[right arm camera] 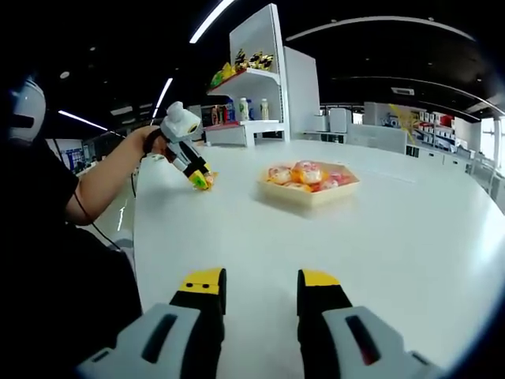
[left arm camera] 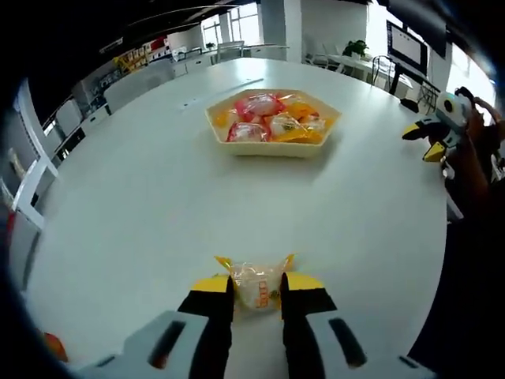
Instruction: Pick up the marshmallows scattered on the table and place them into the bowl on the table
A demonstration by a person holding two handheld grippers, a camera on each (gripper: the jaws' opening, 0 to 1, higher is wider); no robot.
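On the white table, my left gripper is pinching a wrapped marshmallow, its orange label too blurred to read. Ahead, the bowl is holding more. My right gripper is hovering, jaws spread.

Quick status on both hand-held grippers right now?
Left hand-held gripper: closed on a wrapped marshmallow, on the table.
Right hand-held gripper: open, holding nothing.

Bright ceiling strips overhead (edges bend), table glaring.
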